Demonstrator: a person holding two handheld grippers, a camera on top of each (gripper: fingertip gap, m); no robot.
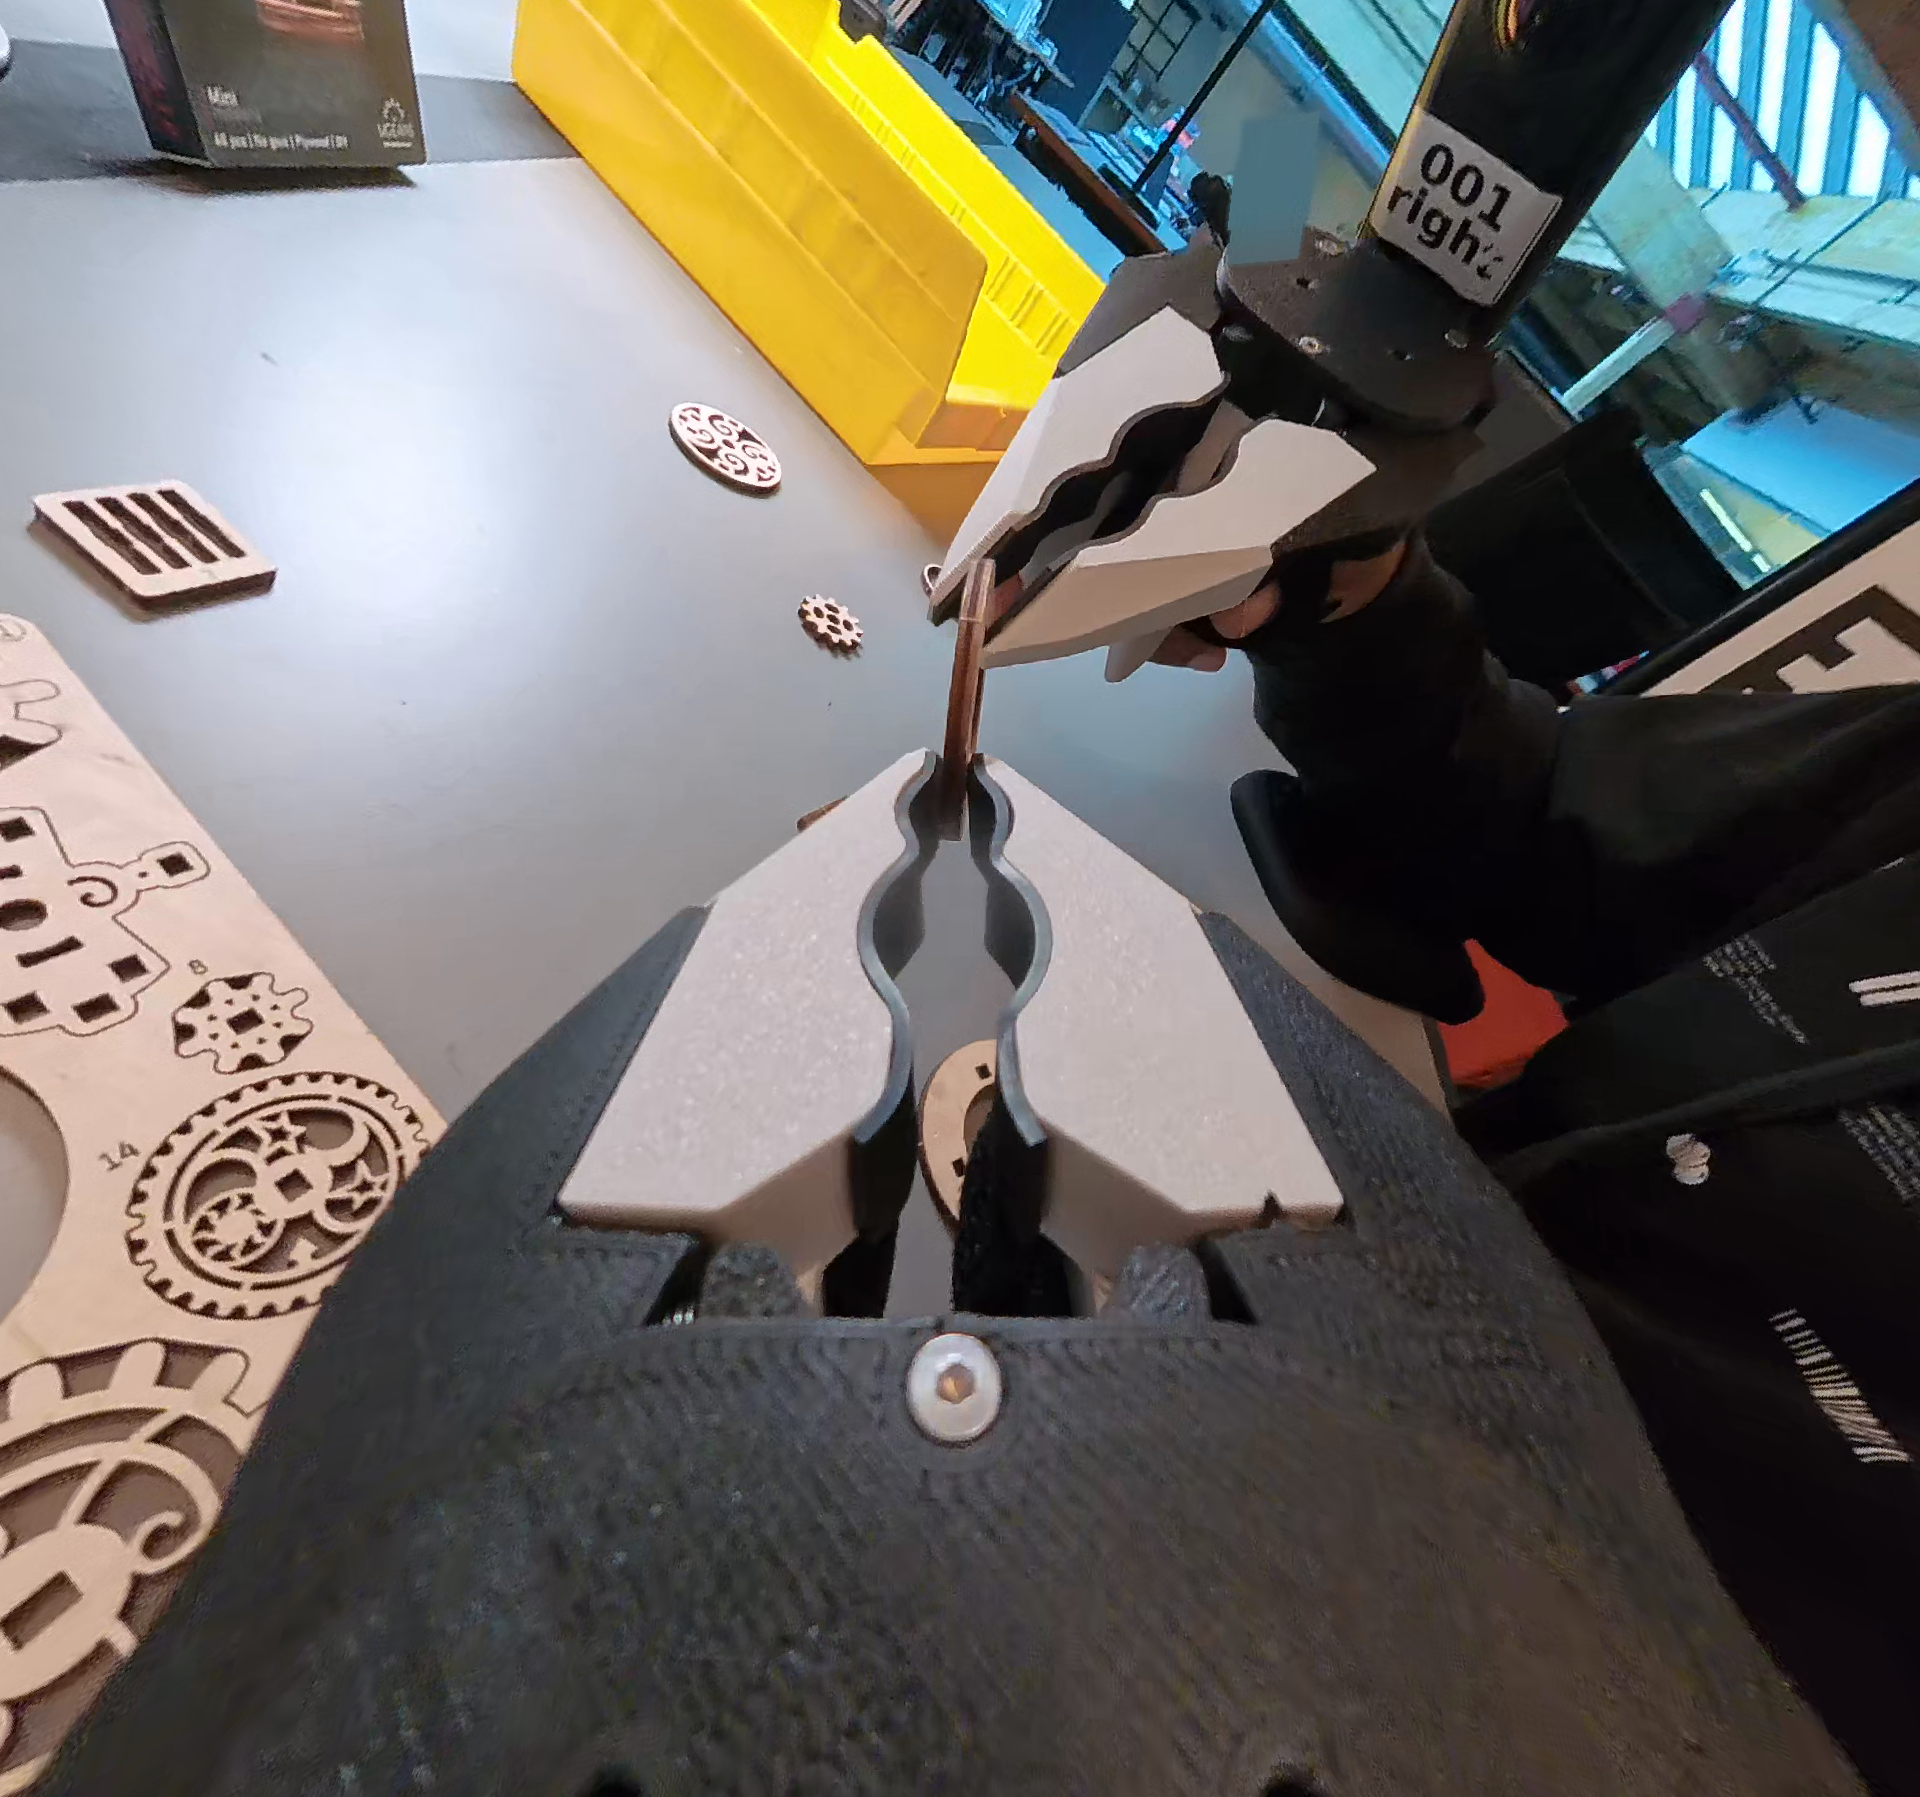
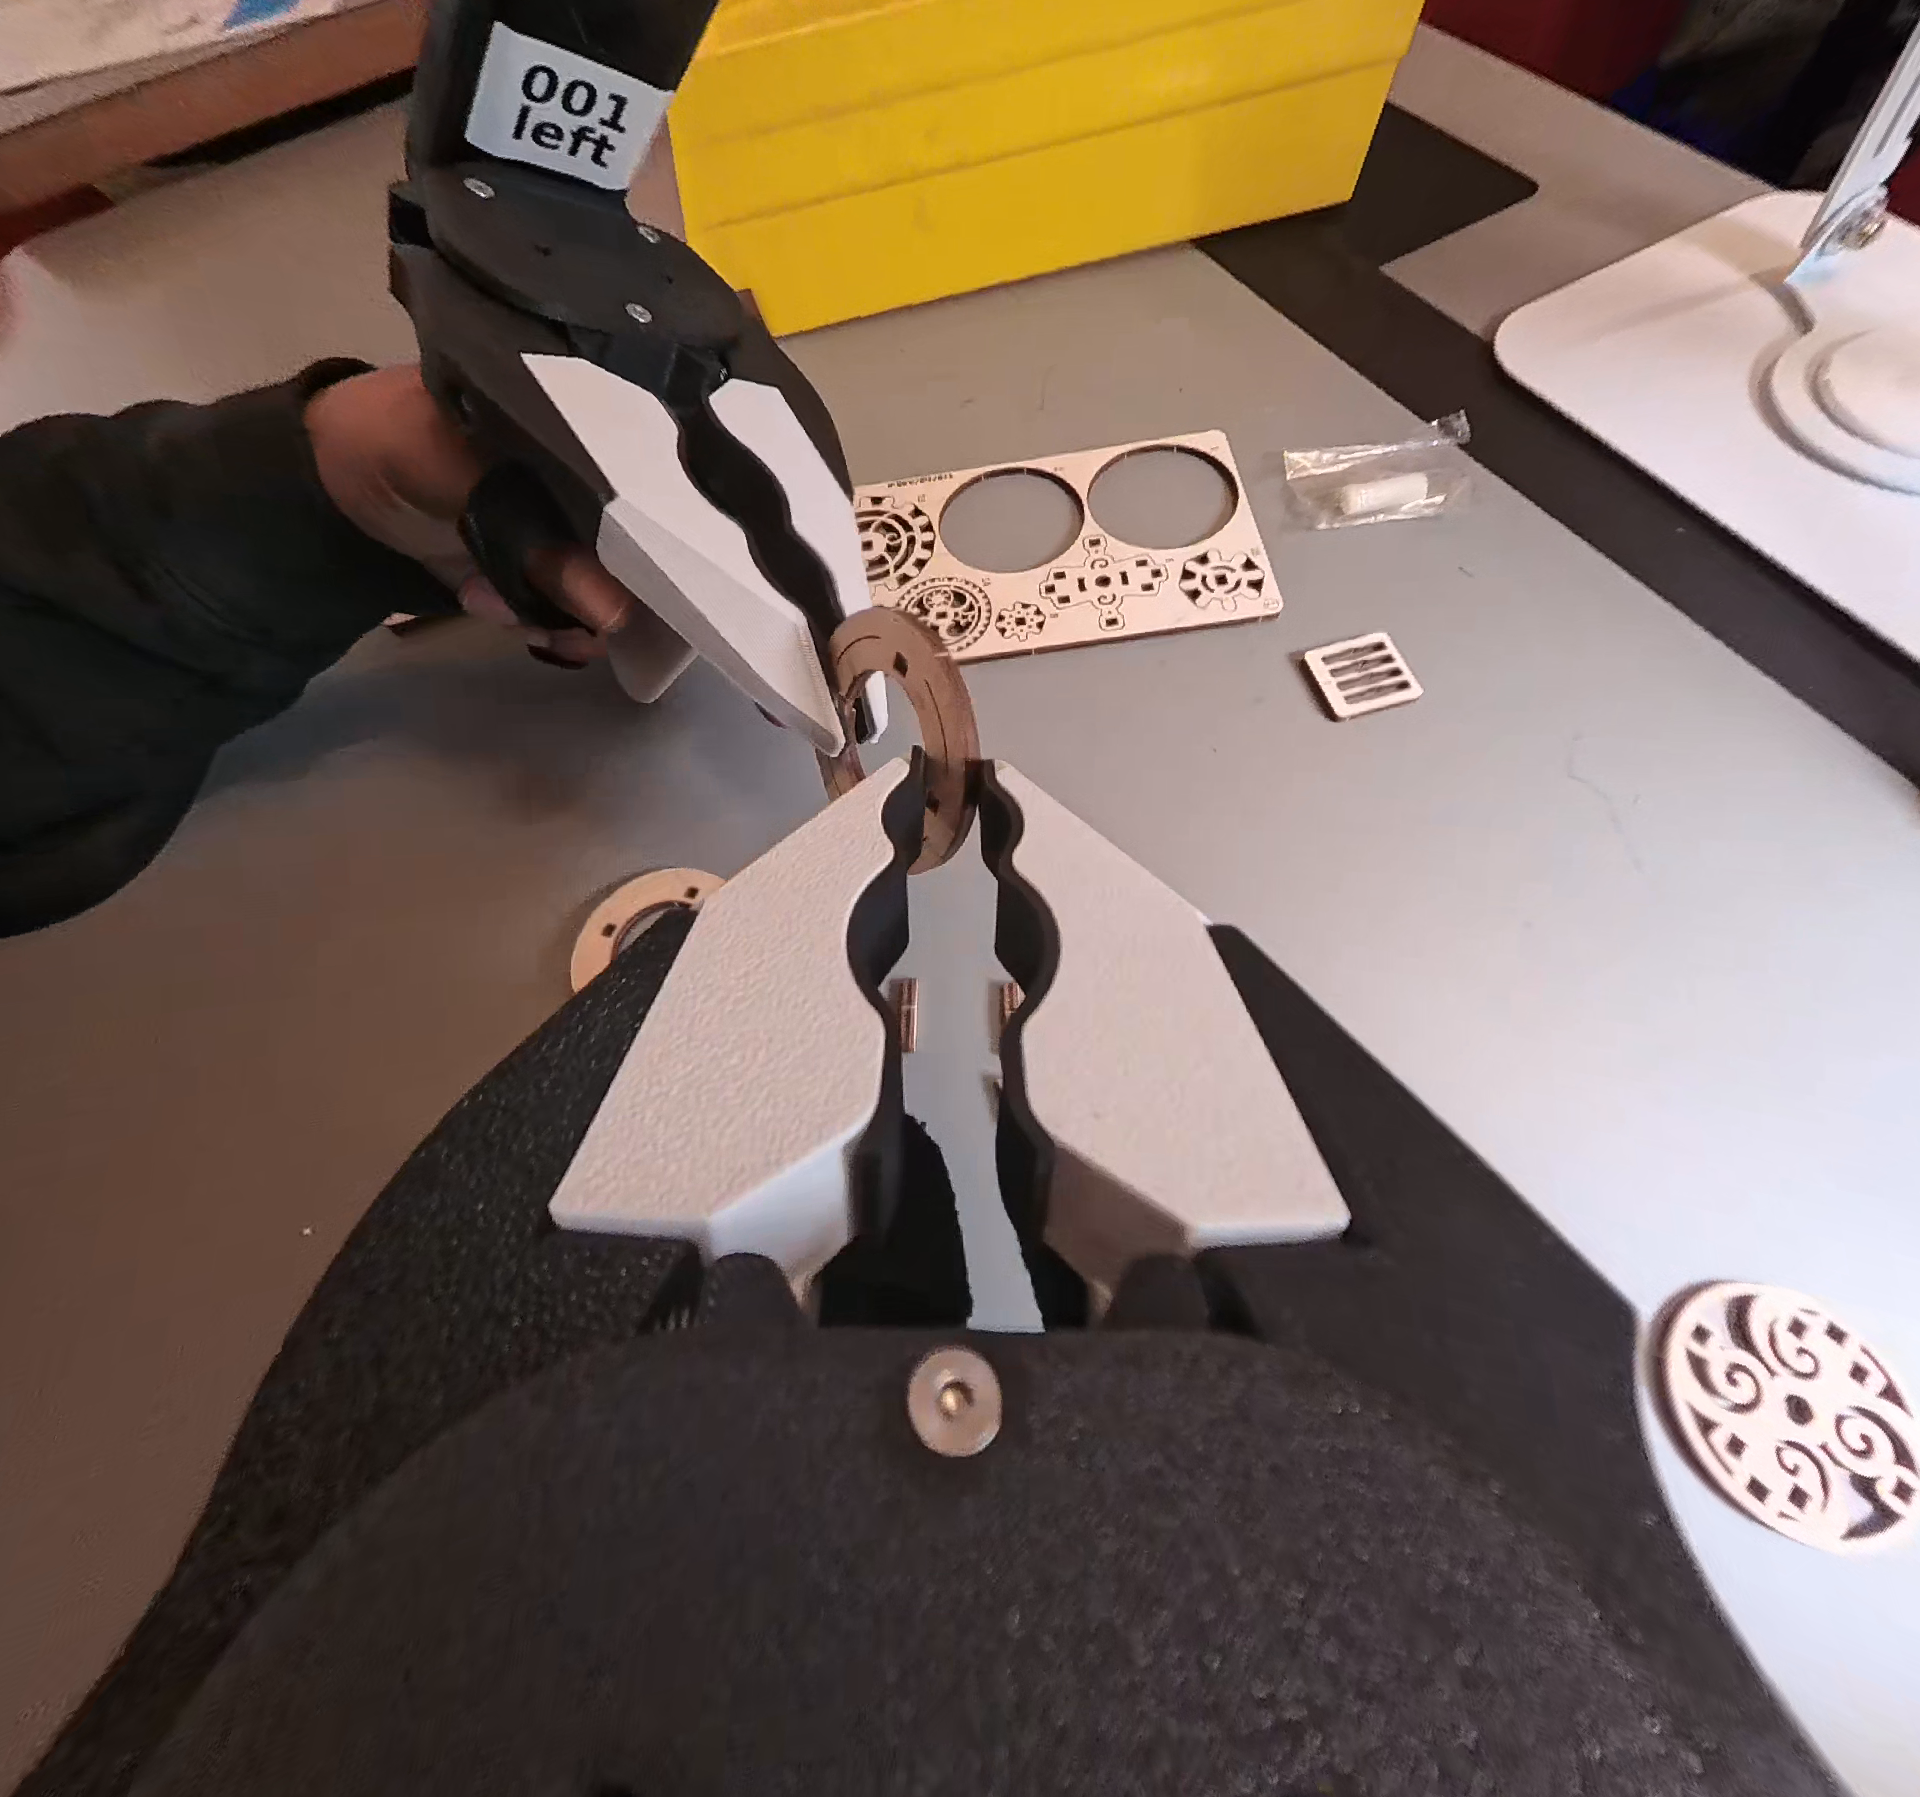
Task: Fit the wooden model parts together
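Note:
A thin wooden ring (image 1: 964,698) is held upright above the grey table (image 1: 416,345), edge-on in the left wrist view. My left gripper (image 1: 951,768) is shut on its lower edge. My right gripper (image 1: 971,604) reaches in from the upper right and is shut on its upper edge. In the right wrist view the ring (image 2: 951,698) shows its engraved face, with my right gripper (image 2: 948,768) shut on one side and my left gripper (image 2: 854,724) on the other. A second wooden ring (image 2: 634,916) lies flat on the table below, partly hidden.
A yellow bin (image 2: 1039,85) stands behind the grippers. A wooden parts sheet (image 2: 1101,542), a slatted wooden square (image 2: 1361,675), an ornate wooden disc (image 2: 1792,1415), a small gear (image 1: 831,625) and a plastic bag (image 2: 1371,485) lie on the table. A dark box (image 1: 270,12) and a white base (image 2: 1714,417) stand at the edges. Less than 4 cm separates the two grippers' tips. From the right gripper's tips to the small gear (image 1: 831,625) is close to 12 cm.

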